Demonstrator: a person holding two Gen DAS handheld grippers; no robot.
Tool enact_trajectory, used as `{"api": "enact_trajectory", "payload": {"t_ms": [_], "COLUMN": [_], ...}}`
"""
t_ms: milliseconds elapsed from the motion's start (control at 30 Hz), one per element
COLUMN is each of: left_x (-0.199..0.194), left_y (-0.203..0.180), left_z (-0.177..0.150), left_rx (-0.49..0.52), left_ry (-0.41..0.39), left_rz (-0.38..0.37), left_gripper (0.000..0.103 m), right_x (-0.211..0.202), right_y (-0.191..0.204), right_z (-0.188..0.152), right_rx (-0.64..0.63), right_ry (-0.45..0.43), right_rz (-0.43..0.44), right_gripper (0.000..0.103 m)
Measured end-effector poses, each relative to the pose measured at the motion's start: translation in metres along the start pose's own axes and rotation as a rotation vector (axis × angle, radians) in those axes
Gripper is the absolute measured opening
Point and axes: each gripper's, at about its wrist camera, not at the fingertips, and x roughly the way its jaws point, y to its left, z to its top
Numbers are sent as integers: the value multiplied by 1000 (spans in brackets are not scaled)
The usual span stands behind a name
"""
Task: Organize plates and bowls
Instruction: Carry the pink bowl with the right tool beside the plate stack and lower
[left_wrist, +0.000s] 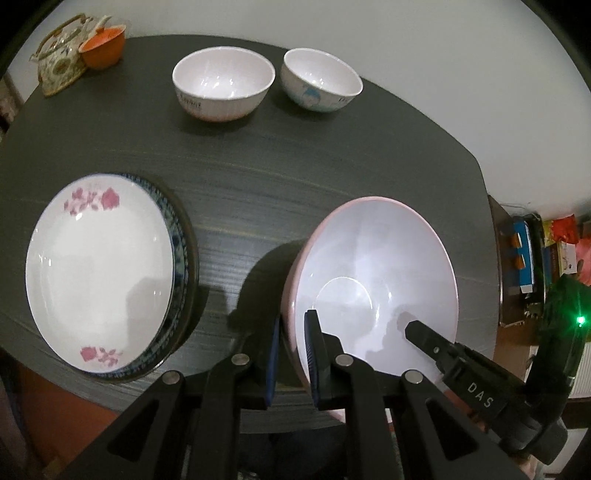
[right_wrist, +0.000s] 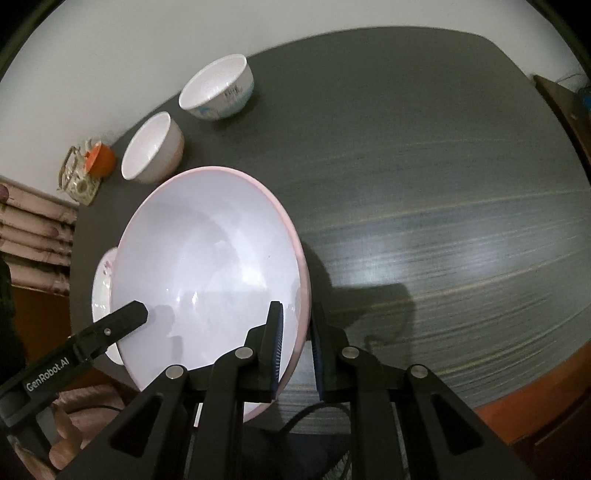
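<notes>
A large bowl (left_wrist: 369, 258), pink outside and white inside, hangs a little above the dark table (left_wrist: 258, 177), casting a shadow beneath. My left gripper (left_wrist: 293, 325) is shut on its left rim. My right gripper (right_wrist: 297, 314) is shut on the opposite rim of the same bowl (right_wrist: 207, 258). Each wrist view shows one finger of the other gripper reaching into the bowl. To the left lies a white plate with pink flowers (left_wrist: 99, 273), stacked on a blue-patterned plate (left_wrist: 181, 240). Two small white bowls (left_wrist: 223, 81) (left_wrist: 321, 83) stand at the table's far side.
A floral teapot (left_wrist: 61, 55) and an orange cup (left_wrist: 103, 46) sit at the far left corner. A white wall runs behind the table. Past the table's right edge stands a low shelf with coloured boxes (left_wrist: 524, 251). Bare tabletop (right_wrist: 443, 184) stretches right of the bowl.
</notes>
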Motion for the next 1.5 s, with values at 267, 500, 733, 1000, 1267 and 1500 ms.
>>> {"api": "enact_trajectory", "payload": {"t_ms": [267,500,733,1000,1267,1500], "left_x": [15,23,28,33,23,9], "left_y": [10,12,7,9,18,23], "left_z": [-5,-3,-2,0,5,8], "left_rx": [-20,-30,-17,-20,-25,-23], "left_ry": [21,30,21,40,15,-20], "left_rz": [22,29,35,15,21,15], "left_gripper": [13,13,13,13,15,24], "right_x": [15,20,26,27,13,0], "right_y": [3,4,5,4,8,10], "right_z": [-10,-13,-12,-13,-9,-3], "right_rx": [-5,-7,-9,-6,-33,-48], "right_ry": [30,40,47,59,8,-55], "right_rz": [-14,-17,-20,-18,-41,-76], "right_gripper": [15,16,16,23,37,41]}}
